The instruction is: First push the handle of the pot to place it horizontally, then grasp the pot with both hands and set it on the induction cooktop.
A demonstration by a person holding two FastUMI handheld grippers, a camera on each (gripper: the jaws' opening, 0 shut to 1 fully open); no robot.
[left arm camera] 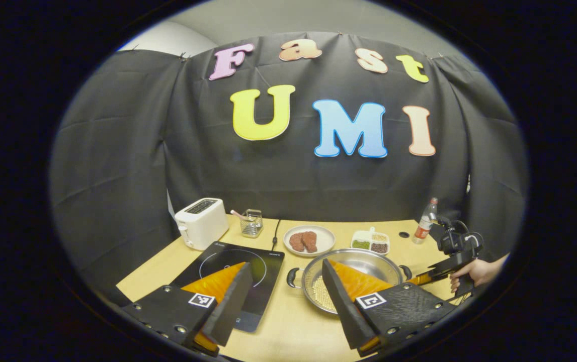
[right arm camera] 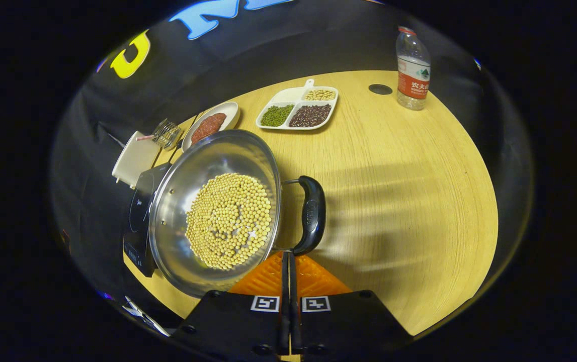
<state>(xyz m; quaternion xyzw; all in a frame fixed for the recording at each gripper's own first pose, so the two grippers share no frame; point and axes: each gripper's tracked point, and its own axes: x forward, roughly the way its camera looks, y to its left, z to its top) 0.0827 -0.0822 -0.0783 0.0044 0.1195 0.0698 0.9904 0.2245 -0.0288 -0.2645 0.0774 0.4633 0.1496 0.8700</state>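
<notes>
On the wooden bench (right arm camera: 409, 191) a steel pot (right arm camera: 218, 211) with a layer of soybeans (right arm camera: 229, 221) on its bottom sits just beside the black induction cooktop (left arm camera: 233, 266), not on it. From the right gripper view, the right tongs (right arm camera: 288, 271) are closed with their tips together, empty, right at the pot's rim just below its black side handle (right arm camera: 311, 213). From the left gripper view, the left tongs (left arm camera: 288, 286) are spread wide and hold nothing; one finger lies over the cooktop and the other over the pot's near side, whose other black handle (left arm camera: 293, 277) shows between them. That same view shows a hand (left arm camera: 477, 274) holding the right gripper at the pot's far handle. Behind the pot lie a plate of meat patties (left arm camera: 309, 240) and a white divided tray of beans (right arm camera: 298, 109), with a water bottle (right arm camera: 412, 68) farther along the bench's back edge. Behind the cooktop stand a white toaster (left arm camera: 201, 222) and a small wire basket (left arm camera: 252, 223).
</notes>
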